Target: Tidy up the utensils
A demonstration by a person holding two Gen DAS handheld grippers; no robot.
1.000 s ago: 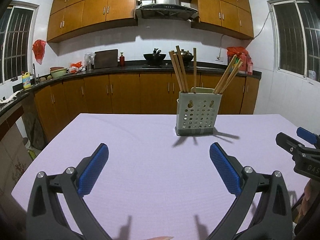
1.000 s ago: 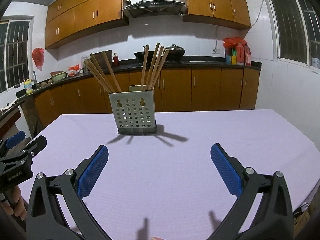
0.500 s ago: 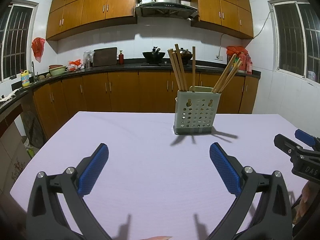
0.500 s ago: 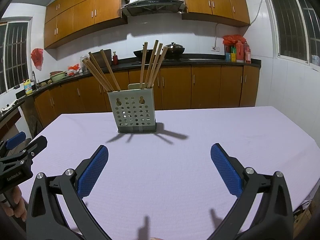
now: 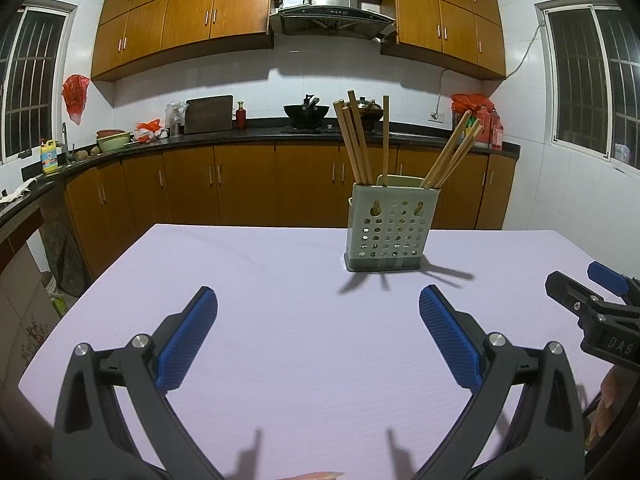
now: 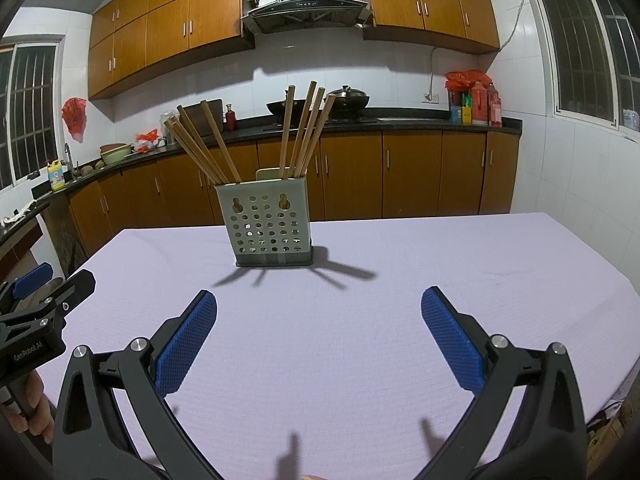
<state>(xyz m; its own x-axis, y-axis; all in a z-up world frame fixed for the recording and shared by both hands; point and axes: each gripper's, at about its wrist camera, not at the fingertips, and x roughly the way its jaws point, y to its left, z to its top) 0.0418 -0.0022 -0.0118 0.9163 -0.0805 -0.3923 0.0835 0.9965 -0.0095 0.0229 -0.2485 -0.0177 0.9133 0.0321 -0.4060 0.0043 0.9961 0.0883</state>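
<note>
A grey perforated utensil holder (image 5: 387, 233) stands upright on the lilac table (image 5: 304, 344), with several wooden chopsticks (image 5: 354, 142) leaning out of it in two groups. It also shows in the right wrist view (image 6: 269, 227), where the chopsticks (image 6: 200, 145) fan left and right. My left gripper (image 5: 318, 330) is open and empty, well short of the holder. My right gripper (image 6: 319, 330) is open and empty, also short of it. Each gripper shows at the edge of the other's view: the right one (image 5: 592, 300), the left one (image 6: 44, 300).
The table's far edge (image 5: 320, 227) faces wooden base cabinets and a dark counter (image 5: 248, 134) with a wok, bottles and bowls. A tiled wall with a window (image 6: 576, 52) is to the right. The table's right edge (image 6: 600, 272) drops off nearby.
Both grippers stay open and empty. The holder has shifted slightly left and lower in both views as the grippers tilted up a little.
</note>
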